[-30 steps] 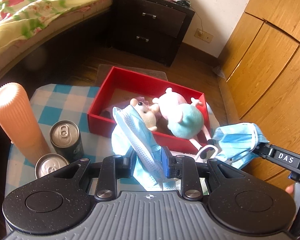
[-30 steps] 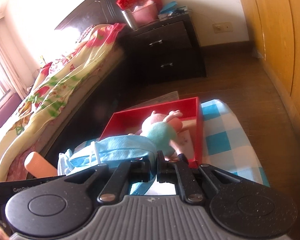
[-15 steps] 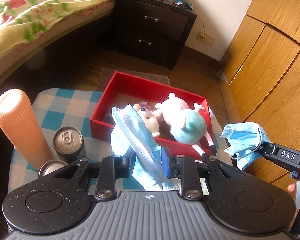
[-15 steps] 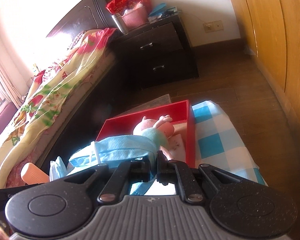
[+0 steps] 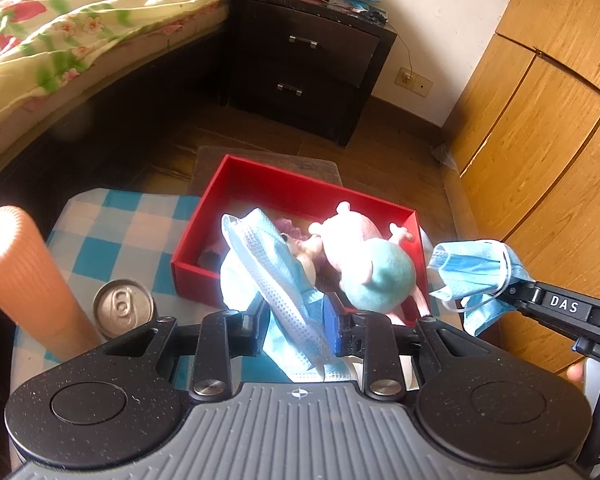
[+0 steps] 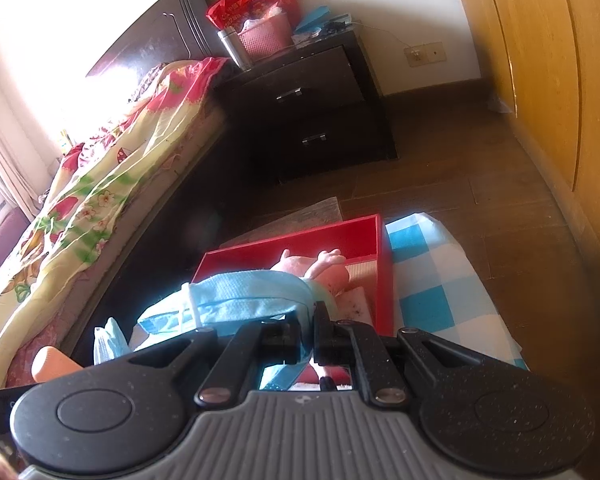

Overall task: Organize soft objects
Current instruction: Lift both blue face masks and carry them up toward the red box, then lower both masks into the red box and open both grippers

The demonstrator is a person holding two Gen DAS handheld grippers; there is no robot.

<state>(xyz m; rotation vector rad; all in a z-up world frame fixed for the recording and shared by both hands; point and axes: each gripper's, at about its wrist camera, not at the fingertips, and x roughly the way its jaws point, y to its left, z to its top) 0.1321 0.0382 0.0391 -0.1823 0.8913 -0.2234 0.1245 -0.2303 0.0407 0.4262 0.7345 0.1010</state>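
Both masks higher now: two face masks (image 5: 276, 276), two plush toys (image 5: 364, 256).

Pleated nonwoven cloth masks (image 5: 276, 276), fuzzy plush pig (image 5: 374, 266), ribbed matt orange cylinder (image 5: 24, 280), shiny metal can (image 5: 123, 307)

Left wrist camera: sitting just behind the left gripper (image 5: 296, 320), looking forward and steeply down from close above the blue-and-white checked tablecloth (image 5: 112, 236), facing the dark wooden two-drawer nightstand (image 5: 304, 64). The right gripper (image 5: 512, 290) is entering at its right edge.

Right wrist camera: sitting just behind the right gripper (image 6: 307, 336), looking forward at a shallower tilt from the cloth's right side, facing the same nightstand (image 6: 308, 112).

Shared ground: both views are taking in the open red rectangular box (image 5: 300, 188) (image 6: 383, 276), the pink-and-teal plush pig (image 5: 364, 252) (image 6: 320, 266), the ribbed orange plastic cylinder (image 5: 20, 276) (image 6: 52, 364) and the floral bedspread (image 5: 80, 16) (image 6: 100, 184).
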